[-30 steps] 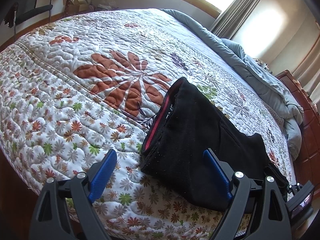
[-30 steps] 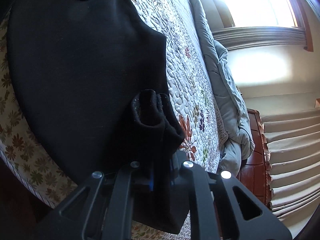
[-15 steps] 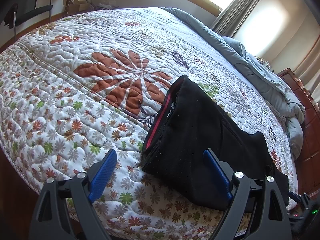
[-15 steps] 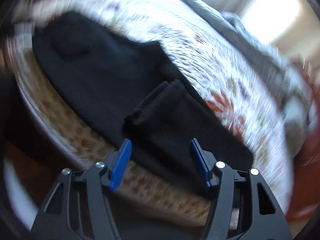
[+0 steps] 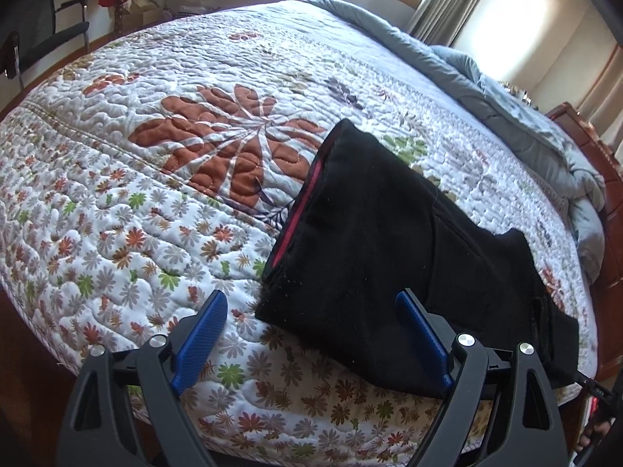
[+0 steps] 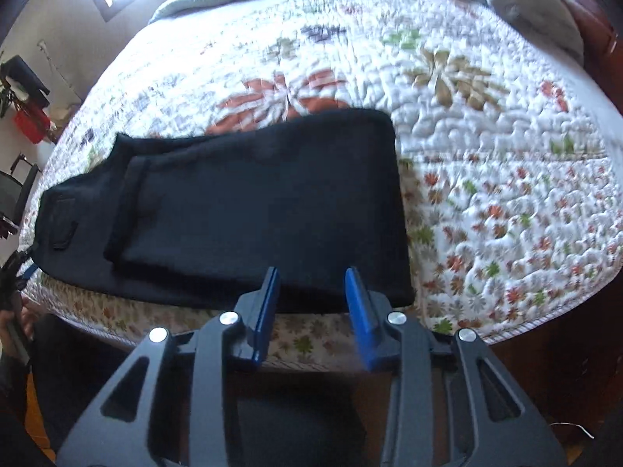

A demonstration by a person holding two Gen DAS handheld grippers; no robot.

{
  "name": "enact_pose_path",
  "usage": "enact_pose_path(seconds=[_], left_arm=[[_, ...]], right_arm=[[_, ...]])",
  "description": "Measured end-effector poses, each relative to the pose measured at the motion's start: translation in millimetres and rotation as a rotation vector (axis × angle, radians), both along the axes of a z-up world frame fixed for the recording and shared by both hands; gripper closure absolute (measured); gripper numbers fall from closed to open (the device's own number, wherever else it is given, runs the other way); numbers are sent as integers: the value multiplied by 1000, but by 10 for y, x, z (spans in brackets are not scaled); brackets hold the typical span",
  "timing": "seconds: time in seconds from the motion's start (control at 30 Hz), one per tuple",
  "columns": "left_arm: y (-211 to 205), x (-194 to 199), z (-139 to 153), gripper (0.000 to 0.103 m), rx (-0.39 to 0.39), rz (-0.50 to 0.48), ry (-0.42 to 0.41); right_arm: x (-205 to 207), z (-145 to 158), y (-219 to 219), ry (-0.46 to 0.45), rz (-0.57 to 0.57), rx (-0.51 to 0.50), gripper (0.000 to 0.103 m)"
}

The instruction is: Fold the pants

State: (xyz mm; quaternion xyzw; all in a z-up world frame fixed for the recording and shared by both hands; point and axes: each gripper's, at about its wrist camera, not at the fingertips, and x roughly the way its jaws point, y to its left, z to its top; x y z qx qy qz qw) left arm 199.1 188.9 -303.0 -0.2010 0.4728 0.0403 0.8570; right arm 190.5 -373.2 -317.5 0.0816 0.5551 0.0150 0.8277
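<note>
Black pants (image 6: 249, 210) lie folded on the floral quilt (image 6: 486, 155), legs doubled back over the seat, a back pocket at the left end. In the left wrist view the pants (image 5: 370, 253) show a red-lined waistband facing left. My left gripper (image 5: 311, 311) hangs open above the waist corner near the bed's front edge, nothing between its blue pads. My right gripper (image 6: 313, 284) hovers above the pants' near edge; its jaws are closing with no cloth between them.
A grey-blue duvet (image 5: 525, 116) is bunched along the far side of the bed. A dark wooden headboard (image 5: 607, 202) stands at the right. A black chair (image 5: 46, 35) stands beyond the bed's left corner. A hand (image 6: 15, 319) shows at the left edge.
My right gripper has let go of the pant legs, rolled, and swung back to the bed's near edge. The legs now lie flat on the seat. My left gripper has barely moved.
</note>
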Motion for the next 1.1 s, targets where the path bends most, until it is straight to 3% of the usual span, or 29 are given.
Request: enact_pose_path(seconds=[0.13,0.33,0.53,0.73,0.87,0.97,1.1], left_arm=[[-14,-17,15,14,-8,3,34],[-105,-168,62,13,-84,13,22],[-201,-198,55,13,-111,33,28],[-111,-228,-4,13,-185,85,55],[-31,-215,-31,12,-236,124,57],[-83,-141,-33,12,-197,107,83],[-173,-88,27,12,-151,83,118]], right_arm=[[61,-74,-46,18,32,-4,68],[343,286,-276,-66,13,86,66],[954,16,-404,-27,4,127,67],[1069,-224,-395,51,43,104,67],[1084,25,-293,48,101,57,61],[1124,311,-70,16,181,9,55],[1250,646,507,-8,338,21,37]])
